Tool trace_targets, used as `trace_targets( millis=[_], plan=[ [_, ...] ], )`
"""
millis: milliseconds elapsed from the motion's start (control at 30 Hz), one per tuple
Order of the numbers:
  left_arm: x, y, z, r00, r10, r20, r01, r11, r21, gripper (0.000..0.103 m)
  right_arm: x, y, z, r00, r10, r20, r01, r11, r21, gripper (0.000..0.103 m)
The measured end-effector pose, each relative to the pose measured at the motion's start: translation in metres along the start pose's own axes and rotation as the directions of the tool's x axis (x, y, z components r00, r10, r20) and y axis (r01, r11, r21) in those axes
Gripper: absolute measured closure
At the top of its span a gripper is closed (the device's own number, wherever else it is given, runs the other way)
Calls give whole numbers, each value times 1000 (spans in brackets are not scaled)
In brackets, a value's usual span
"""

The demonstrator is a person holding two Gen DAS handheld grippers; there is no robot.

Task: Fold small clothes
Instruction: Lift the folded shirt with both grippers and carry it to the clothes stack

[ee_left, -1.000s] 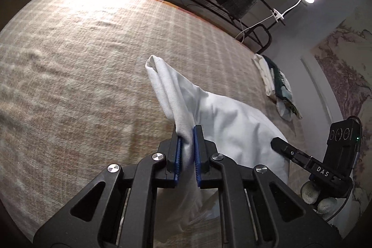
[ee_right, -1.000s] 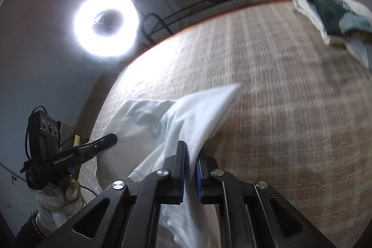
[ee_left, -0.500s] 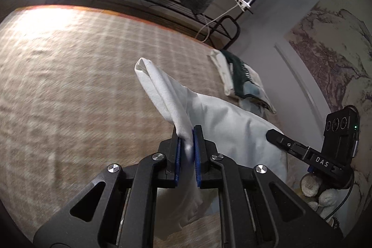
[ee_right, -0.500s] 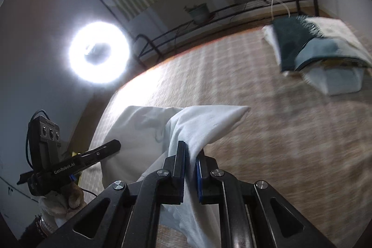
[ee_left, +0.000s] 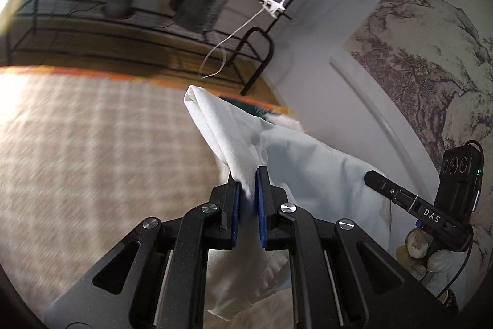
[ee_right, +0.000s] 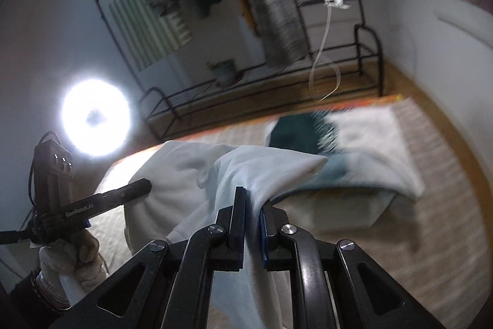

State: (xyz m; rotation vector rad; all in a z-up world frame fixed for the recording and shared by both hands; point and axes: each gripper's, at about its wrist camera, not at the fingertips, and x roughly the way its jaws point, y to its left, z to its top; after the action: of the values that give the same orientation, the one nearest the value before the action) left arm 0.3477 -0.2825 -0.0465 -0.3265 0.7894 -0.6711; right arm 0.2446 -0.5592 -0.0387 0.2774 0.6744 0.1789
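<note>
Left gripper (ee_left: 247, 174) jaws clamped on white garment (ee_left: 308, 174), right gripper (ee_right: 253, 199) jaws clamped on its other corner; cloth hangs above checked mat (ee_left: 92, 159). Folded stack (ee_right: 354, 150) far right.

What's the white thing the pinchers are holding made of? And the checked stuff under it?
The white garment, pinched by the left gripper and right gripper, looks like thin matte woven cloth, perhaps cotton: it creases and hangs limp. The checked cover looks like coarser woven fabric, with a beige grid and no shine; blur hides the weave.
</note>
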Motion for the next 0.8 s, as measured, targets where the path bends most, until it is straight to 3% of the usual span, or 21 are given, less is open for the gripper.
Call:
trace_targets(
  millis=[333,500,567,600,700,733,800],
  plan=[
    [114,-46,54,999,-22,46,18,996,83,95,25,-87,75,989,-113,95,117,992,-38,98],
    [164,-41,54,999,42,32,-44,996,73,95,56,-135,89,989,-103,106,103,995,6,98],
    [185,-33,50,996,89,-29,-87,994,66,95,77,-158,86,996,-64,63,60,997,50,97],
    [190,-29,48,993,103,-54,-100,993,59,93,88,-166,83,997,-65,32,63,996,66,91],
    [192,-18,40,992,101,-78,-98,994,45,74,113,-185,66,989,-132,-66,138,986,93,71],
    [189,-15,36,991,112,-76,-108,993,53,66,115,-190,60,989,-128,-76,136,984,111,70],
    [184,-7,25,990,106,-92,-102,994,44,63,113,-202,48,993,-89,-79,101,981,167,67]
  ],
)
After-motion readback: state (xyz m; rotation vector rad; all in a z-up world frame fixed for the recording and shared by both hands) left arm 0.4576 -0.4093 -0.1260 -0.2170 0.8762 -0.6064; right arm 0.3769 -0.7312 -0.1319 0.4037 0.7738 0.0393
